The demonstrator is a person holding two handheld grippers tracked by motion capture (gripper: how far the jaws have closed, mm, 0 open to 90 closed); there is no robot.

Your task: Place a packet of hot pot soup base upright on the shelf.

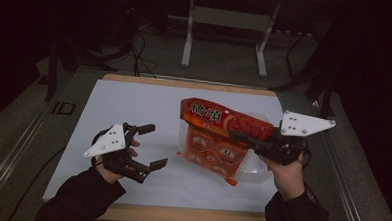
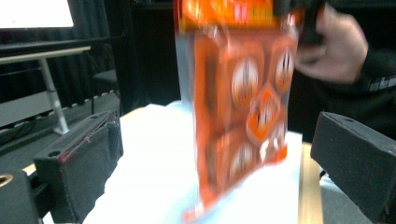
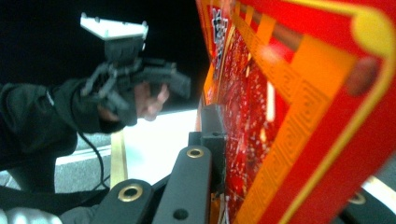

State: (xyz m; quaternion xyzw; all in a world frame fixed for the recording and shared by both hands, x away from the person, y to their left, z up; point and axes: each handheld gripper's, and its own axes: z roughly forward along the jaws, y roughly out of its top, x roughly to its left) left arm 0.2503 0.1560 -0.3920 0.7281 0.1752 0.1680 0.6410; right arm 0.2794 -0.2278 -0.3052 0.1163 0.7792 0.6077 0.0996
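Nearest me, my left gripper (image 1: 149,145) hung low over the white mat (image 1: 134,108), its jaws spread wide with nothing between them. To its right, my right gripper (image 1: 239,136) had its jaws pinched tight on the red top edge of the orange snack pack (image 1: 215,141), holding it tilted with its lower corner close to the mat near the middle. Beyond the mat's wooden far edge stood a white table frame (image 1: 187,40) on the dark floor.
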